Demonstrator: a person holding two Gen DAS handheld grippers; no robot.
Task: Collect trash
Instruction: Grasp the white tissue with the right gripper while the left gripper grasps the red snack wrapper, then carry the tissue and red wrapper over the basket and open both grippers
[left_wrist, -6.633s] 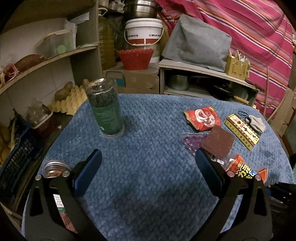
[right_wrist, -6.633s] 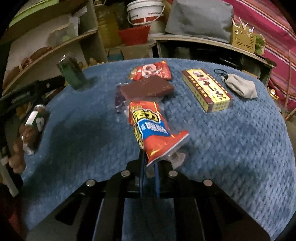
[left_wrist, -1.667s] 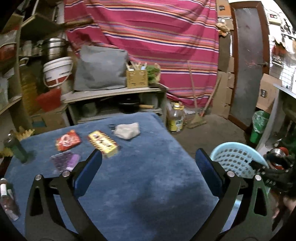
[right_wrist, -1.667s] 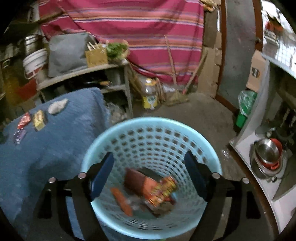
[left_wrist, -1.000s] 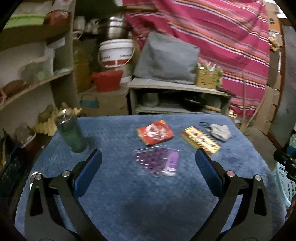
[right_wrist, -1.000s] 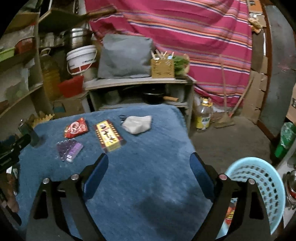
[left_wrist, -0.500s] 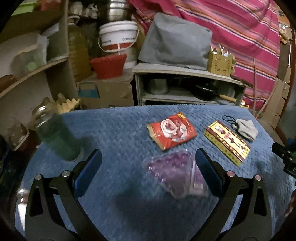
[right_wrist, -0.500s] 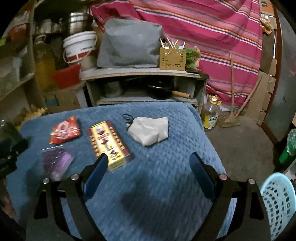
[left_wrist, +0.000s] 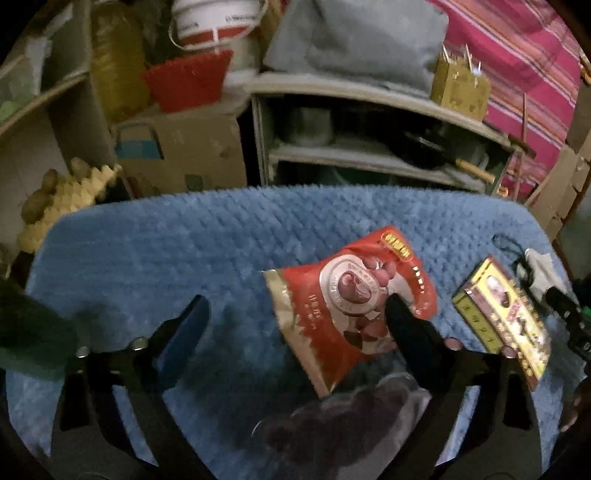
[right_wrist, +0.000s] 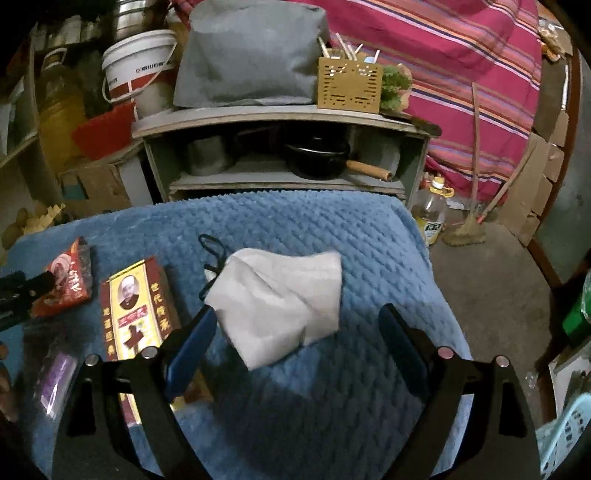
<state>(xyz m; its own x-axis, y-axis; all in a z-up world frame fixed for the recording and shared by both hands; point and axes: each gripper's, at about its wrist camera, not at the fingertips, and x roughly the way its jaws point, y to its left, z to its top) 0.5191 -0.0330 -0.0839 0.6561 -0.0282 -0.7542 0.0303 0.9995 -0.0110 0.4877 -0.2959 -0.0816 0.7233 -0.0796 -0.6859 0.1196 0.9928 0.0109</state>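
blue quilted table cover (left_wrist: 155, 251) carries the remaining trash. i note my left gripper (left_wrist: 295, 314) spread wide and released, its right finger overlapping the red snack packet (left_wrist: 347, 295), which lies flat beside a yellow-and-maroon box (left_wrist: 506, 321); a clear purple blister tray (left_wrist: 343, 421) sits just below the packet. my right gripper (right_wrist: 295, 325) is likewise agape, holding nothing, framing a crumpled grey face mask (right_wrist: 280, 302) on the cloth. light blue basket (right_wrist: 565, 432) shows at the right edge.
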